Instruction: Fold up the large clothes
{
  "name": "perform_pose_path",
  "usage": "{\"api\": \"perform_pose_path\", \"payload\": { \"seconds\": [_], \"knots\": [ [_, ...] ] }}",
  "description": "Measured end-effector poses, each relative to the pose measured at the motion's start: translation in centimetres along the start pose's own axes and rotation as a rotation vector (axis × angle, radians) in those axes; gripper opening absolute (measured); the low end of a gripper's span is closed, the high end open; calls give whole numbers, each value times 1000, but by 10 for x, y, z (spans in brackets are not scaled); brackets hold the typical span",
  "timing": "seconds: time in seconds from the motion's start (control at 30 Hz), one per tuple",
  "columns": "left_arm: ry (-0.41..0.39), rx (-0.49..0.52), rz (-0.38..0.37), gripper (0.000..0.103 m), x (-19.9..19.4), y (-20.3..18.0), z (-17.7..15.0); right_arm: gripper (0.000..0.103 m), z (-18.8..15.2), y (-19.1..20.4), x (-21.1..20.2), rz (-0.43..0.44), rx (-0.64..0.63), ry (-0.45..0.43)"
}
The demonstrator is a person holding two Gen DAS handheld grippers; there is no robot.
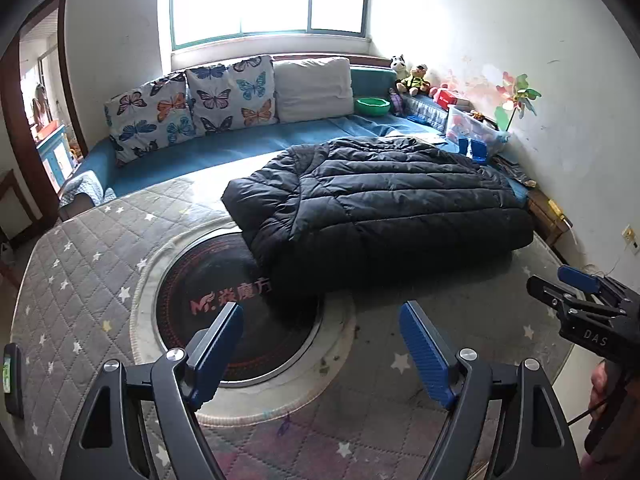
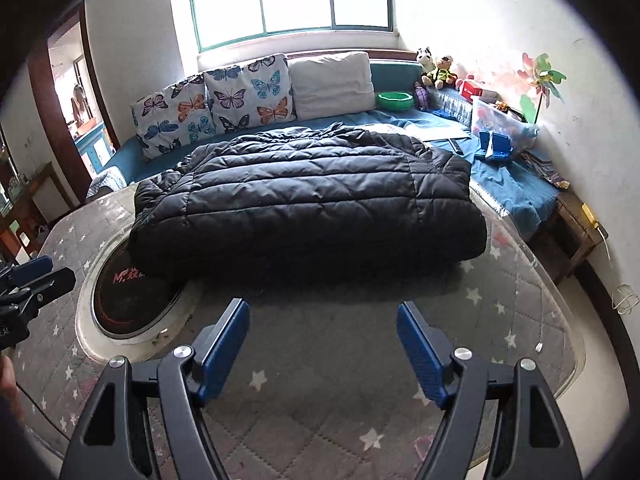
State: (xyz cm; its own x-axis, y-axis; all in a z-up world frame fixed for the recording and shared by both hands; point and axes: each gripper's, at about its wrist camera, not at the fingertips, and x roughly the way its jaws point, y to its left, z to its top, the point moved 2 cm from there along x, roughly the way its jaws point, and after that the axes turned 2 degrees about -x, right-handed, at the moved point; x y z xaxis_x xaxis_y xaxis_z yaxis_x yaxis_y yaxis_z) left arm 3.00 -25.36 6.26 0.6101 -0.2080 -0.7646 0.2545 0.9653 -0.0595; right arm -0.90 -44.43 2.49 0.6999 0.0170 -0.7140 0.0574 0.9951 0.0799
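Note:
A black quilted puffer jacket (image 1: 392,200) (image 2: 308,208) lies folded into a thick rectangle on the far half of a round table under a grey star-print quilted cover (image 1: 80,280) (image 2: 520,320). Its near left corner overlaps a black round disc (image 1: 224,320) (image 2: 128,300) set in the table's middle. My left gripper (image 1: 320,308) hovers open over the cover, short of the jacket's near edge, with nothing between its blue pads. My right gripper (image 2: 322,306) is open and empty too, a little back from the jacket. Each gripper shows at the edge of the other's view (image 1: 560,284) (image 2: 44,274).
Behind the table runs a blue bench sofa (image 1: 224,152) with butterfly cushions (image 1: 192,100), a white pillow (image 1: 312,88) and a green bowl (image 1: 372,106). A clear box of toys (image 1: 472,128), a pinwheel (image 1: 516,96) and a wooden side table (image 2: 576,224) stand at the right wall. A doorway (image 1: 44,120) opens at the left.

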Motion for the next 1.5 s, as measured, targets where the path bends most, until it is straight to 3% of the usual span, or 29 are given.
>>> {"api": "perform_pose_path", "payload": {
  "seconds": [0.53, 1.5],
  "knots": [
    [-8, 29, 23, 86, -16, 2, -19, 83, -8, 17, -23, -4, -18, -42],
    [-13, 54, 23, 86, -21, -5, -21, 83, -6, 22, -30, -3, -33, -56]
  ]
}}
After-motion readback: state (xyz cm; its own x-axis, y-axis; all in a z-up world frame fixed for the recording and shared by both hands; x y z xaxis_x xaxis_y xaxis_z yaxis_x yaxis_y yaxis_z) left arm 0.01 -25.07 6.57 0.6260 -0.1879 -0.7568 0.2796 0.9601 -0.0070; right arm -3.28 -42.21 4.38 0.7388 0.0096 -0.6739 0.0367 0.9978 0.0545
